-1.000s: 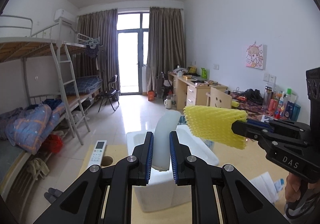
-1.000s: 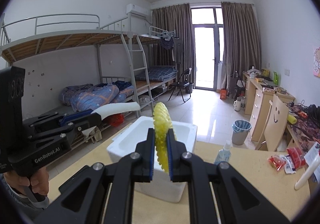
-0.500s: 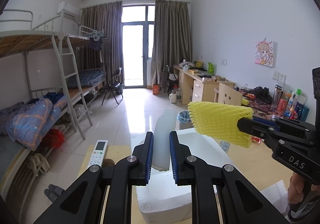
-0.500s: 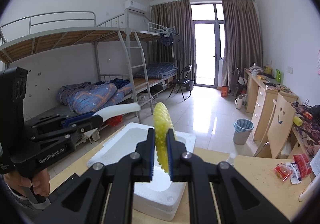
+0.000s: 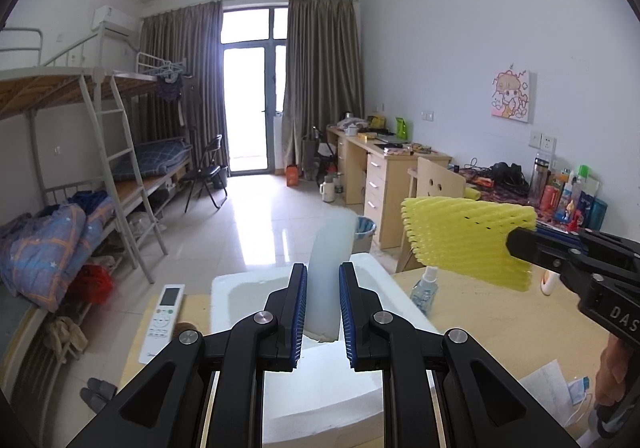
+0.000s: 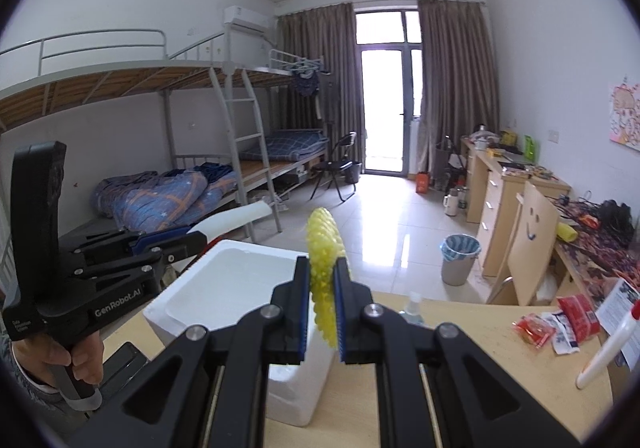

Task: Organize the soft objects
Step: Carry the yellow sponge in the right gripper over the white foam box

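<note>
My left gripper (image 5: 323, 308) is shut on a curved white foam sheet (image 5: 334, 260) that stands up between its blue pads, over the open white foam box (image 5: 240, 292). My right gripper (image 6: 322, 308) is shut on a yellow foam net sleeve (image 6: 325, 248), held edge-on above the box's (image 6: 224, 288) near right corner. In the left wrist view the yellow sleeve (image 5: 468, 240) hangs to the right of the white sheet. In the right wrist view the left gripper (image 6: 200, 236) holds the white sheet (image 6: 240, 218) out over the box's left rim.
The box sits on a wooden table (image 6: 480, 352). A remote control (image 5: 162, 312) lies left of the box, a small spray bottle (image 5: 425, 288) right of it. Snack packets (image 6: 560, 322) and a white tube (image 6: 608, 348) lie at the table's right. A person's hand (image 6: 76, 364) grips the left handle.
Both grippers have moved forward toward the foam box, which now looks larger and nearer under them. Each still holds its foam piece the same way.
</note>
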`<action>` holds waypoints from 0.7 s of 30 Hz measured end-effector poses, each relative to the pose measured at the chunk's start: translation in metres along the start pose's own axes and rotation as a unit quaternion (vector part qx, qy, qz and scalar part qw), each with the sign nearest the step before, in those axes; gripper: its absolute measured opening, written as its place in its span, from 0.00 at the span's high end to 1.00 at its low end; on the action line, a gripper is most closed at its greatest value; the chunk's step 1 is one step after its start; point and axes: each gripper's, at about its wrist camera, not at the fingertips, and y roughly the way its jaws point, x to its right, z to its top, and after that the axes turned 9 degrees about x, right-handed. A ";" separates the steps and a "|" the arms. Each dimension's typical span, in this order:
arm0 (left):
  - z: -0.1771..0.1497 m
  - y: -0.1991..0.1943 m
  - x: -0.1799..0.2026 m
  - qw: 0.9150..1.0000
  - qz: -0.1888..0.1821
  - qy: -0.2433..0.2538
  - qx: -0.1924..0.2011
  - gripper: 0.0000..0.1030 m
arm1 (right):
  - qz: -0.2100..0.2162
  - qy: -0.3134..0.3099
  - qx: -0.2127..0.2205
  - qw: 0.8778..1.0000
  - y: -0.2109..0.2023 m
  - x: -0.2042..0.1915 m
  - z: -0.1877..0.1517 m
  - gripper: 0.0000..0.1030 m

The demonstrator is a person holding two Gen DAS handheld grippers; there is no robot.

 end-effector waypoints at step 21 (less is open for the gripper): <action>-0.008 0.015 -0.006 0.999 0.019 -0.015 -0.036 0.63 | -0.007 0.019 0.000 1.000 0.003 0.012 -0.006 0.86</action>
